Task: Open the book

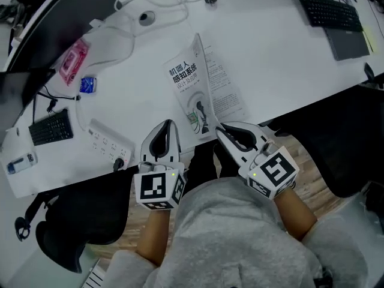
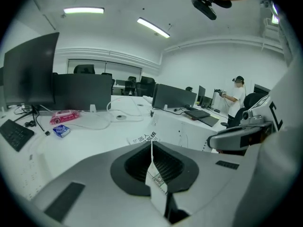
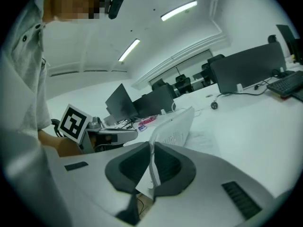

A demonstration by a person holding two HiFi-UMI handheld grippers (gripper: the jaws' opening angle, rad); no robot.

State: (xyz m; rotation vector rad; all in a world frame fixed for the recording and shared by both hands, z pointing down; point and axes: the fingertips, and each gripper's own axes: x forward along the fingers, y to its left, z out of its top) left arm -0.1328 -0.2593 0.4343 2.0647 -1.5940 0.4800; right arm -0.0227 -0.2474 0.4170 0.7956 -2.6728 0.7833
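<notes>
**Spreading the cover from the pages**

The thin white paperback book with a black printed title (image 1: 201, 89) lies at centre frame, on the near edge of the white desk (image 1: 282, 47), half-raised. My left gripper (image 1: 168, 125) is clamped on the front cover's lower edge. My right gripper (image 1: 219, 128) pinches a thin sheaf of pages. I'd draw the two apart gently — level, no twisting — so the paper neither tears nor slips.

Left tongs (image 1: 170, 123), right tongs (image 1: 219, 128) — both clamped on book (image 1: 187, 80), side by side
</notes>
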